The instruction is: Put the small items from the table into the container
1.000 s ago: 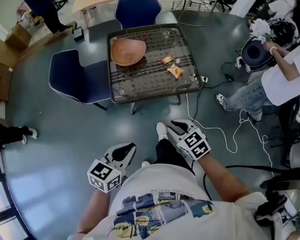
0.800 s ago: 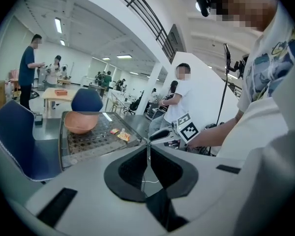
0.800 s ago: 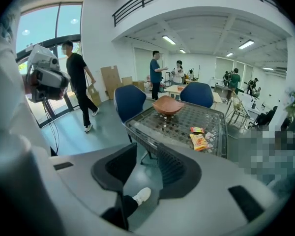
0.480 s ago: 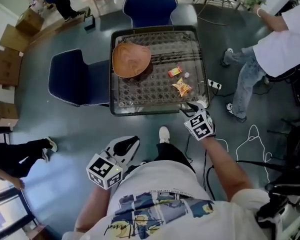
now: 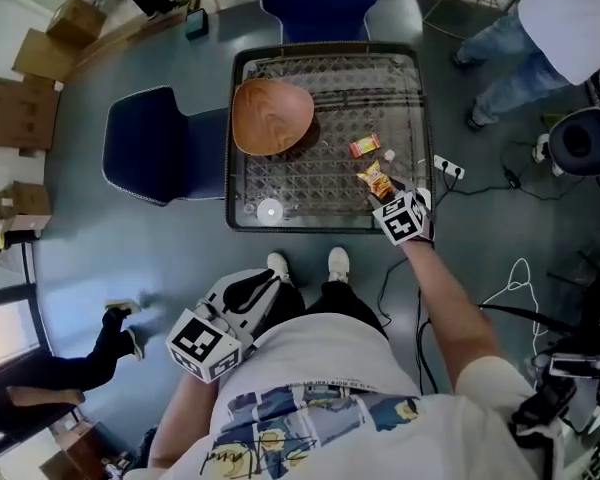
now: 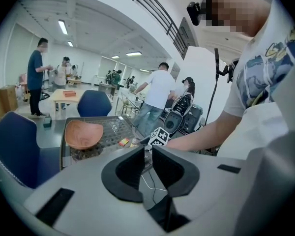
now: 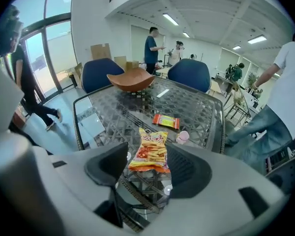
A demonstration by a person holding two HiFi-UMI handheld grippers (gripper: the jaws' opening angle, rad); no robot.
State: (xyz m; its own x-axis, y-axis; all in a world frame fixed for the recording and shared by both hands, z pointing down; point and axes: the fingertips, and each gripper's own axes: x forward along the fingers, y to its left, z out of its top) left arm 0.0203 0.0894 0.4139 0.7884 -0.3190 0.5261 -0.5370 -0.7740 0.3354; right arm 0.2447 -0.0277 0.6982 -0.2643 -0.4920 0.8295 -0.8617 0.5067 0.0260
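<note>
Bag (image 5: 376, 179), yellow with red print, lies flat on the glass worktop (image 5: 325, 211), near the right edge. The right tongs (image 5: 389, 197) point down at it. Their jaws are opening wide. In the right gripper view the bag (image 7: 150, 153) shows between the jaws, but the pads do not press on it. Just past the bag lie a red packet (image 5: 364, 147) and a small pink thing (image 5: 389, 155). The brown bowl (image 5: 271, 116) sits at the far left of the worktop, well apart from the bag. The left tongs (image 5: 256, 290) hang near the person's legs, off the worktop. Their jaws stand just a thin gap apart, with nothing in them.
</note>
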